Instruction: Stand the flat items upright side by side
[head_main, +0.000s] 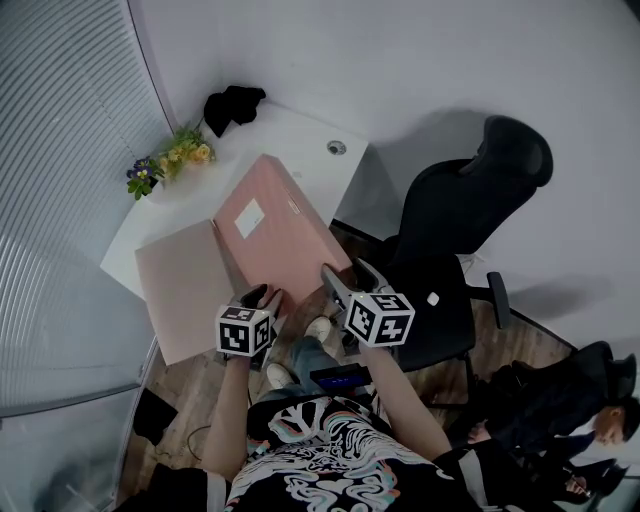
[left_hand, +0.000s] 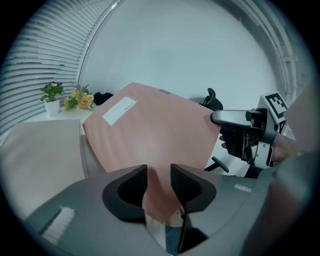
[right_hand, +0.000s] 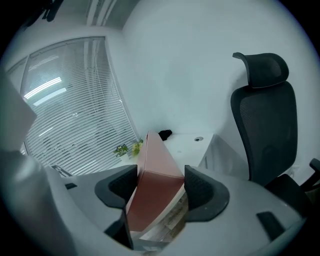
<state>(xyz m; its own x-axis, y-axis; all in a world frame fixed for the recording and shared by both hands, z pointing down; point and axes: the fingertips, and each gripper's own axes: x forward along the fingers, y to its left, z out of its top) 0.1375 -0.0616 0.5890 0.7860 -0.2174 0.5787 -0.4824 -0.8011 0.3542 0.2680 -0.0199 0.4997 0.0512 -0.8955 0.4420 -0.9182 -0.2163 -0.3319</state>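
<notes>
In a corner room with window blinds (head_main: 60, 120), the pink flat box (head_main: 275, 225) tilts above the white bench (head_main: 290, 135), its long axis pointing toward the far wall and its near end clamped by the left claw (head_main: 265, 296) and right claw (head_main: 345, 273).

The desk (head_main: 300, 135) is plain white. Over its near edge the flat box (head_main: 275, 225) is salmon pink with one small white label (head_main: 249, 218); the board (head_main: 185, 285) on the desk beside it is a paler, beige pink. At the desk's far corner are yellow and purple flowers (head_main: 175, 158) and a black bundle (head_main: 232, 105). The office chair (head_main: 470, 220) beside the desk is black. The left gripper (left_hand: 159, 182) and right gripper (right_hand: 161, 185) are grey with black pads and carry black-and-white square-marked cubes. The shirt (head_main: 310, 460) is black with white swirls.
</notes>
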